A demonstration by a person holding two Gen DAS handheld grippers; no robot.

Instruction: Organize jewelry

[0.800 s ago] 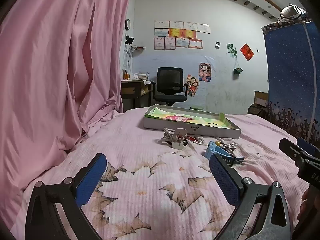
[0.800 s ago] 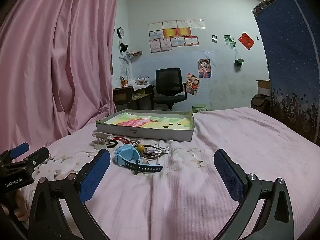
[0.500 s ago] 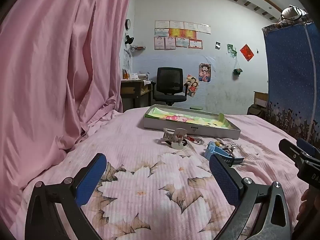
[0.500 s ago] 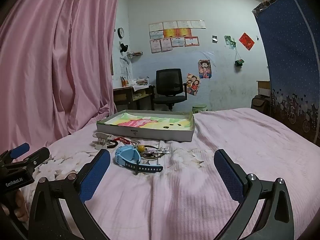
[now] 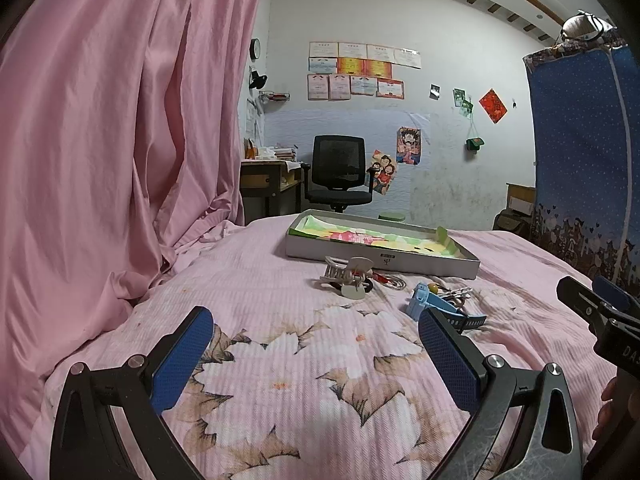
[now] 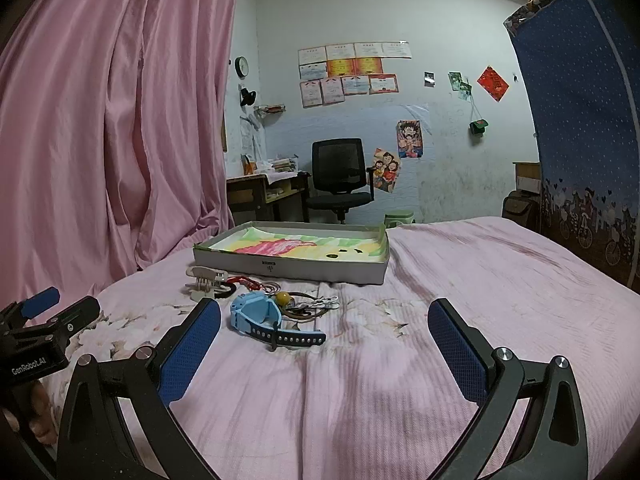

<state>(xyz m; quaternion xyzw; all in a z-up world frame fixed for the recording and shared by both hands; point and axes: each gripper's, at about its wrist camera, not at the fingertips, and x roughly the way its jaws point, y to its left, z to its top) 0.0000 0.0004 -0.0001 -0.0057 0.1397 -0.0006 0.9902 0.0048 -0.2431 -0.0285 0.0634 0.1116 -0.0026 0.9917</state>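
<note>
Pink bedspread (image 6: 460,280) fills my view, a bedroom wall and office chair (image 6: 340,184) behind it. My landmark is the shallow tray (image 6: 288,270) on the bed: the jewelry pile lies just in front of its near wall. From my right hand-held gripper (image 6: 324,344), jaws released and empty, the blue watch (image 6: 260,314) sits ahead and slightly left, its strap running left-right across my approach, with a tangle of rings and chains (image 6: 308,306) touching it. My left hand-held gripper (image 5: 316,344), also spread and empty, faces the white hair claw (image 5: 348,276) ahead, the watch off toward its right finger. I judge the right nearer to the watch. Nothing blocks either path, though the tangle could snag.
</note>
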